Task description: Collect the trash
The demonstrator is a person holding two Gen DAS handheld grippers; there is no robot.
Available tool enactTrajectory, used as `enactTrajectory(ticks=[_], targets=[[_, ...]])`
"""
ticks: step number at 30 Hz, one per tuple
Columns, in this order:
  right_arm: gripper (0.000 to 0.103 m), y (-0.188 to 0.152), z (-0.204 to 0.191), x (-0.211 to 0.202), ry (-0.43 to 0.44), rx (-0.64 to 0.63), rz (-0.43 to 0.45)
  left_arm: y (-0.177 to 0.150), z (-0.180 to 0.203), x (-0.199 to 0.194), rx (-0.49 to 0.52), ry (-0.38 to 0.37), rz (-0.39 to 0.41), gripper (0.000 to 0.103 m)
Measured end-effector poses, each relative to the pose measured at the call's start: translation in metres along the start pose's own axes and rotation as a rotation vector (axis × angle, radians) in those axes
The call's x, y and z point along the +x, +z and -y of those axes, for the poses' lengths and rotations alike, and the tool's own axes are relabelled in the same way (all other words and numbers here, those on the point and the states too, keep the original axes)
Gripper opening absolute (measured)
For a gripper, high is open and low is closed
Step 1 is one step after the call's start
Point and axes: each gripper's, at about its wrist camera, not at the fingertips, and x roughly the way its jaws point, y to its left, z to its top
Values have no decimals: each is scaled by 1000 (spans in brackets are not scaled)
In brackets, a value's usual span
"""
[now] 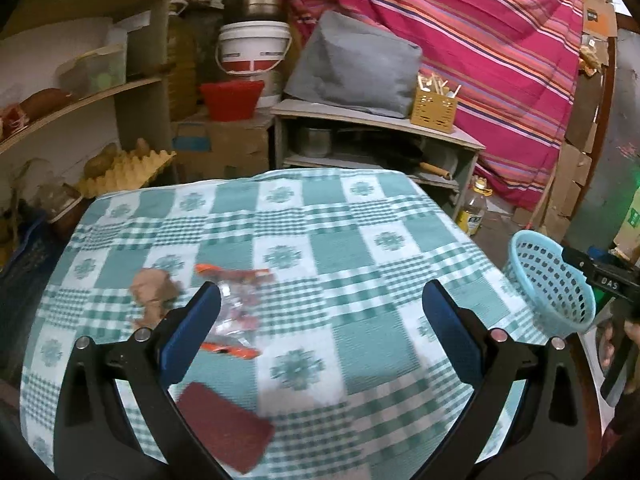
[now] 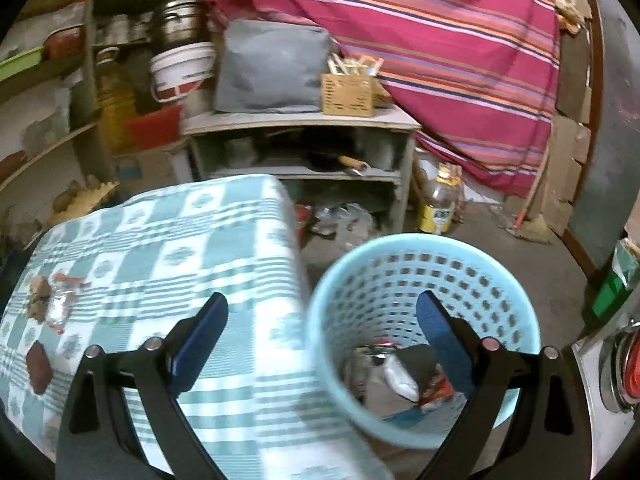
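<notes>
- lying on the green-and-white checked tablecloth, a clear plastic wrapper with orange ends has its long axis running from the near edge toward the far side, leaning slightly right at the far end.
- crumpled brown paper wad sits just left of the wrapper, irregular and creased in shape.
- flat dark-red rectangular piece lies nearer the camera, tilted, its long axis running diagonally from upper left to lower right.
- all three items are on the left part of the cloth in the right wrist view: wrapper, brown wad, red piece.
- left gripper is released, blue-padded fingers spread wide, nothing between them; the left finger overlaps the wrapper's left edge in view, contact cannot be confirmed.
- right gripper is likewise spread wide and holds nothing; it hangs over the table edge and the basket.
- light-blue plastic basket, round with perforated lattice walls, stands beside the table's right edge, apart from the cloth.
- basket contents: a white crumpled wrapper, a red-orange packet, and grey and dark scraps; blurred, no further detail.
- basket shows at the right of the left wrist view, just past the table edge.
</notes>
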Motion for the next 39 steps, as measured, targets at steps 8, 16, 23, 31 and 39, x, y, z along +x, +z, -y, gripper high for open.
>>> enactTrajectory(ticks=[8, 16, 23, 31, 39], targets=[[93, -17, -55, -17, 52, -26, 7, -22, -41, -12, -14, 45, -11, 97], [93, -37, -102, -16, 84, -70, -19, -61, -79, -12, -46, 80, -60, 97], [93, -54, -122, -13, 88, -74, -46, -87, -101, -20, -70, 100, -66, 97], [93, -75, -136, -7, 83, -89, -87, -114, -109, -15, -79, 55, -107, 97], [93, -76, -138, 4, 95, -79, -118, -112, -92, 8, -40, 4, -167, 97]])
